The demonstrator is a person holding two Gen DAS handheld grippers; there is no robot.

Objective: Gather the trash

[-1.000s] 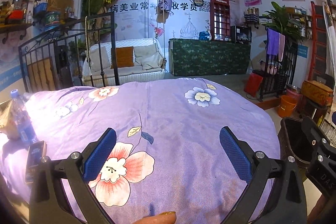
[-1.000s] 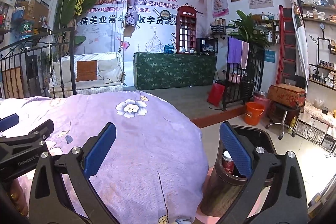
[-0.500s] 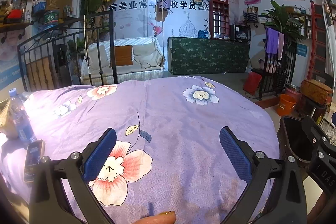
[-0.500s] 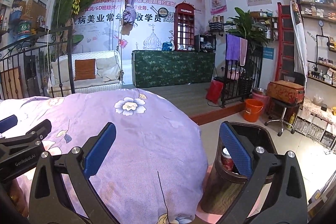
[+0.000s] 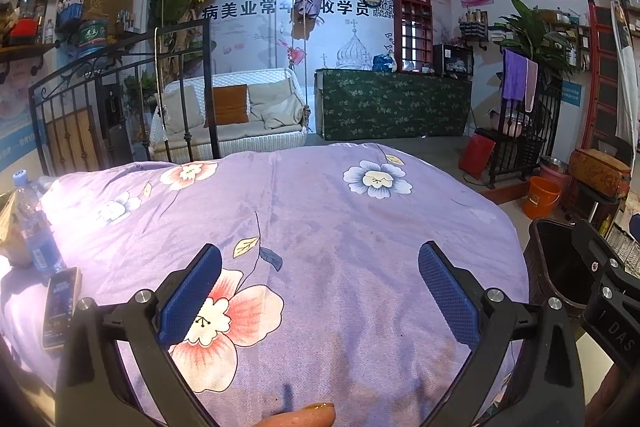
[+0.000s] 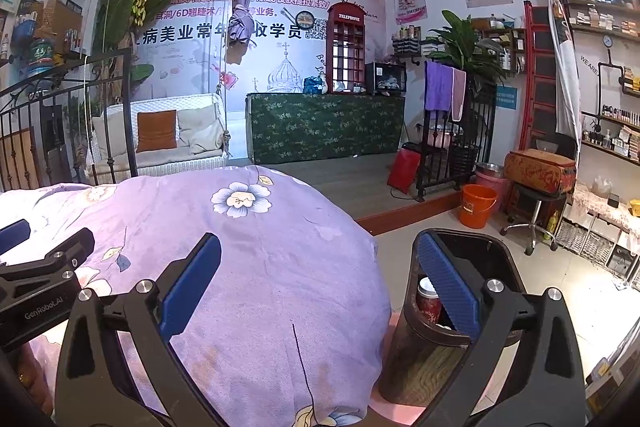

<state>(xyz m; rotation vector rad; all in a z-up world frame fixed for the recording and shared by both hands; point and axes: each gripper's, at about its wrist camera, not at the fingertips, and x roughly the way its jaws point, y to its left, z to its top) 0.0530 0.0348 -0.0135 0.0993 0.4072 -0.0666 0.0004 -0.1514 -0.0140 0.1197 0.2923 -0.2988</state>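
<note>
Both wide open, nothing held: left gripper point(image 5: 320, 291), right gripper point(image 6: 320, 287). Risk: bottle point(image 5: 34, 227) beside phone point(image 5: 60, 301) — sloppy grab could take phone, not trash. Bin point(image 6: 500, 255) far off; drop en route possible.

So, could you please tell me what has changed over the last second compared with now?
Very little. Both views have drifted slightly, so the bed sits a touch lower in frame. Nothing was taken hold of or let go: the left gripper and right gripper stay open and empty, the water bottle and phone lie unmoved, and the red can remains in the bin.
</note>
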